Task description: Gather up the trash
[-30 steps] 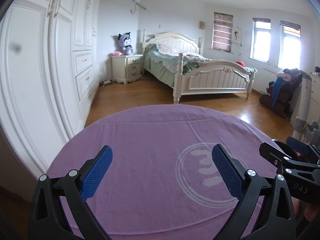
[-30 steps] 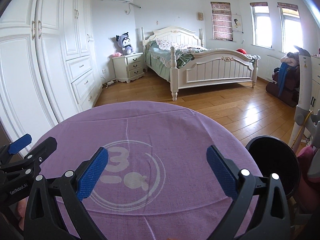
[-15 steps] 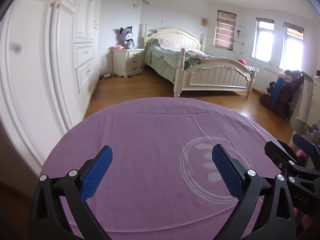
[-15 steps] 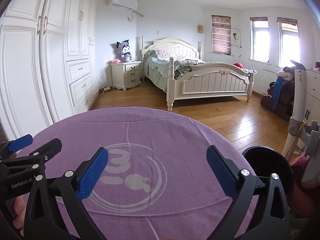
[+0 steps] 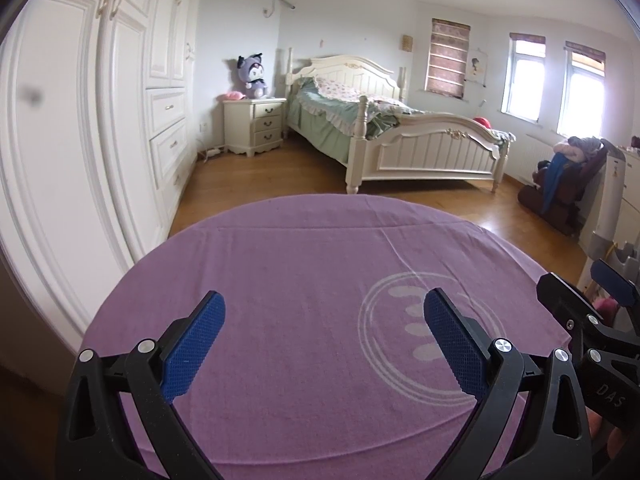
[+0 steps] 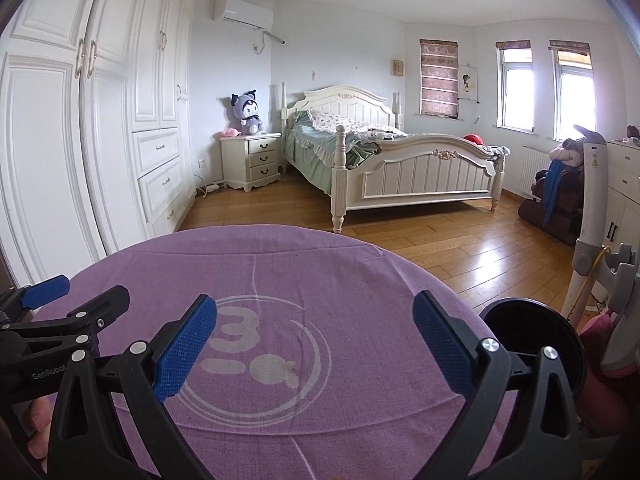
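Tilting both views up since a second ago, I see no trash on the purple bench (image 5: 304, 264); left gripper (image 5: 324, 334) and right gripper (image 6: 314, 338) hang apart, empty, black bin (image 6: 528, 332) beside.

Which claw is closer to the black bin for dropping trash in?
Right, I think. The black bin sits just past the right gripper, beside the purple table. The left gripper is on the far side. Both are open and empty; no trash is visible.
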`<state>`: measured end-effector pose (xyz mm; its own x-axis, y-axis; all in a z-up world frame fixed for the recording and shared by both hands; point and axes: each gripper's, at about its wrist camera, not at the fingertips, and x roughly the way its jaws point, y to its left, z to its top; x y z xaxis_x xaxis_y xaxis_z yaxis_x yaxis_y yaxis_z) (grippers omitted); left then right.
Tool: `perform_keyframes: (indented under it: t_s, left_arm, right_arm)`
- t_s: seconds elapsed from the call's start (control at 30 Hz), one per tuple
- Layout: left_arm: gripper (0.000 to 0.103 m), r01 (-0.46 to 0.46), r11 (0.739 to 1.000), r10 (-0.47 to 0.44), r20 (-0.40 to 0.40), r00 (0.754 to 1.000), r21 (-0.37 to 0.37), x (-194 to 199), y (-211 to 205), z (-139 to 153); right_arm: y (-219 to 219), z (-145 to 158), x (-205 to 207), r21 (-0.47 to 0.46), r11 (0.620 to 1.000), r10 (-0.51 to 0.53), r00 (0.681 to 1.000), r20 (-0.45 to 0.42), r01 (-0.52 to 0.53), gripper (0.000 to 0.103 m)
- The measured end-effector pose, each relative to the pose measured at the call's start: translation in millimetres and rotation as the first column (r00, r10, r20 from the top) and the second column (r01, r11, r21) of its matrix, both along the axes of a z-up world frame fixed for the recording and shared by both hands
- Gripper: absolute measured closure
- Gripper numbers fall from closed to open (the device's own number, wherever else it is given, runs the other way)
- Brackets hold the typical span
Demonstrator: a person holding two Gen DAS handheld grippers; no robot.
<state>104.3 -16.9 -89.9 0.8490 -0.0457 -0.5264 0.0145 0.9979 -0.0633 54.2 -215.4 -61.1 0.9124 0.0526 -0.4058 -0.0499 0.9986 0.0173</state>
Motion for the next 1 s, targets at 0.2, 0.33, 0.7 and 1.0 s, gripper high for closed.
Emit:
perform_keyframes:
  t_s: [0.2, 0.33, 0.7, 1.0]
  left_arm:
    - [0.005, 0.005, 1.000, -0.005, -0.008, 1.000, 0.012, 2.3, -0.7, 0.5]
    - [0.005, 0.010, 1.000, -0.010, -0.012, 1.000, 0.018, 1.6, -3.2, -1.3]
    - [0.005, 0.016, 0.999, -0.015, -0.022, 1.000, 0.041, 1.4, -10.6, -3.0]
    - [0.005, 0.020, 0.999, -0.019, -0.019, 1.000, 0.046, 0.9, -10.5, -3.0]
  right_arm:
    - [-6.6, -1.6, -1.7, 0.019, 1.000, -0.005, 1.000, -0.004, 0.005, 0.005]
    - [-9.9, -1.3, -0.1, 0.030, 0.999, -0.013, 1.000, -0.010, 0.013, 0.005]
    - [-11.2, -1.7, -1.1, 0.046, 0.999, -0.012, 1.000, -0.012, 0.012, 0.005]
    - [-10.2, -1.6, -0.2, 0.054, 0.998, -0.013, 1.000, -0.014, 0.014, 0.005]
